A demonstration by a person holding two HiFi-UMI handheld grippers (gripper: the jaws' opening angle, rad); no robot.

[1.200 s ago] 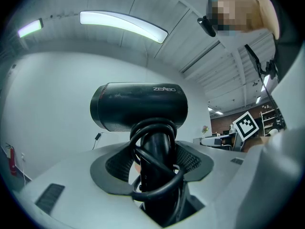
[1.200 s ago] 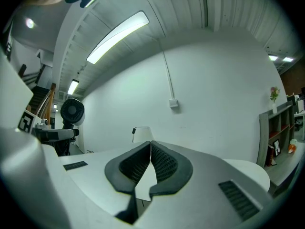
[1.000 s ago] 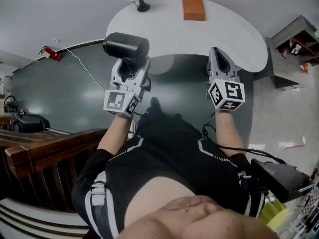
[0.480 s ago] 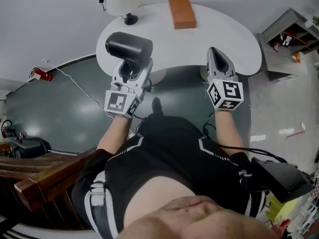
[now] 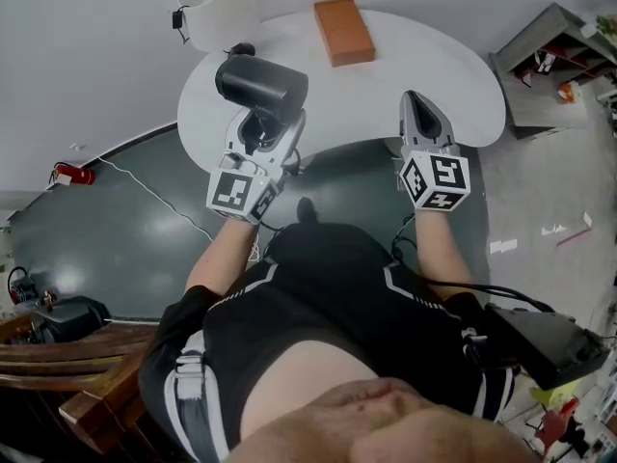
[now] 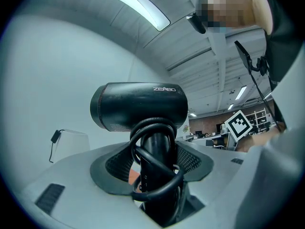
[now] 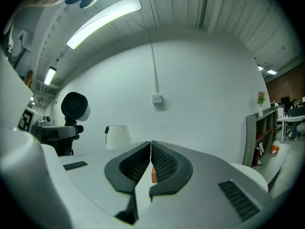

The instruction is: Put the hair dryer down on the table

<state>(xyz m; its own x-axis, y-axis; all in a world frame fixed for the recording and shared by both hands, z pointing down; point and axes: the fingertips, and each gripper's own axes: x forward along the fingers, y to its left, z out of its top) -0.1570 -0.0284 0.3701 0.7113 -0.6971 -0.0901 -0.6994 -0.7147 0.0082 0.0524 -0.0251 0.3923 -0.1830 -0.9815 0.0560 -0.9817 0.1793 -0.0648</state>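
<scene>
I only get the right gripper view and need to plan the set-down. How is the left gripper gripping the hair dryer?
Observer: The left gripper is shut on the hair dryer at its upright handle, with the barrel above the jaws.
Operator: Anything loose that might snag?
Observer: The cord is wound in loops round the handle, right where the jaws clamp it.
Operator: Is it over the table?
Observer: In the head view the dryer shows against the left part of the white table. Its height above the top cannot be told.
Operator: What shares that table?
Observer: A lamp stands at its far left edge and an orange block lies at the far middle.
</scene>
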